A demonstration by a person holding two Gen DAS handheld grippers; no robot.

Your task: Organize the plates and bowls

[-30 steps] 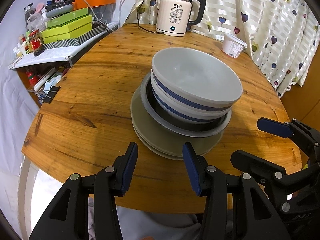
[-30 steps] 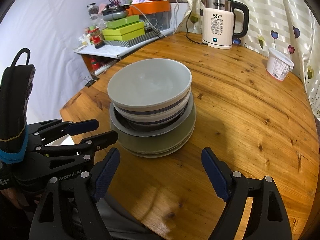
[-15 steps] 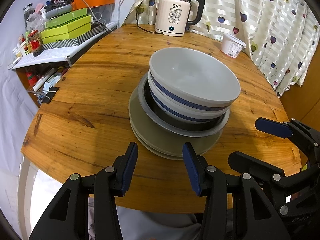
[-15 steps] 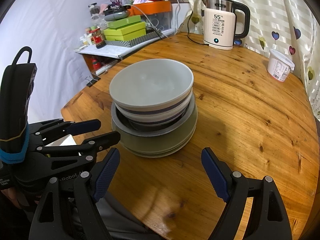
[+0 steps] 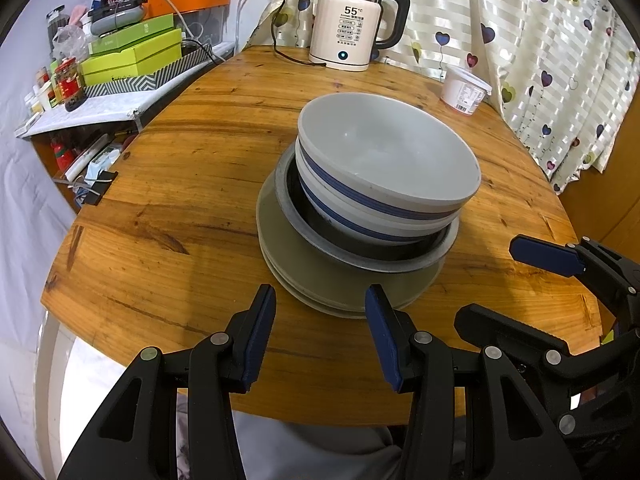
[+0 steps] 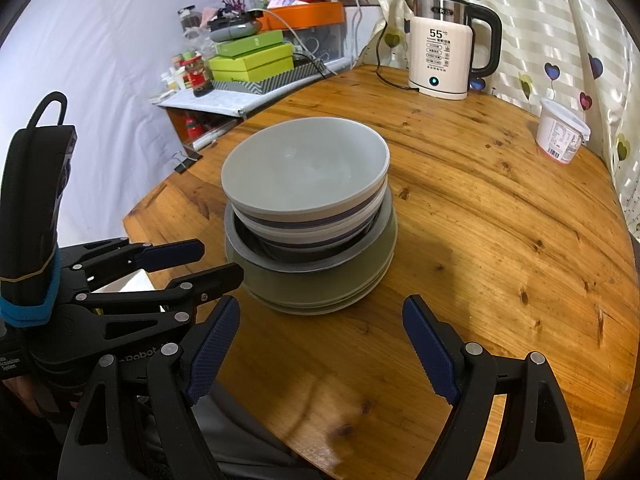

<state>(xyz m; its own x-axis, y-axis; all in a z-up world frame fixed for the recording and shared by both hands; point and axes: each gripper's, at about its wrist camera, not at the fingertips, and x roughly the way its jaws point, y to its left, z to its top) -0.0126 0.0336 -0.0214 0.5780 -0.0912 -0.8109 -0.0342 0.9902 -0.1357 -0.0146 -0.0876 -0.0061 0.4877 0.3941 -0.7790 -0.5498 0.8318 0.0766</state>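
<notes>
Crockery sits in one tidy tower mid-worktop (image 5: 192,184): grey-green plates (image 5: 320,280) at the bottom, a dark grey-rimmed dish (image 5: 360,258) above, blue-banded bowls (image 5: 384,176) nested on top, the widest pieces lowest so it looks stable. Your left gripper (image 5: 320,332) hovers at the near edge, jaws parted and empty, just short of the plates. Your right gripper (image 6: 320,344) hangs wide open beside it, holding nothing. Looks to me like the stacking is done, or close.

We see a round wood table (image 5: 192,184); directly on it: plate stack (image 5: 320,280) w/ bowls, kettle (image 5: 352,24), white tub (image 5: 464,90).
</notes>
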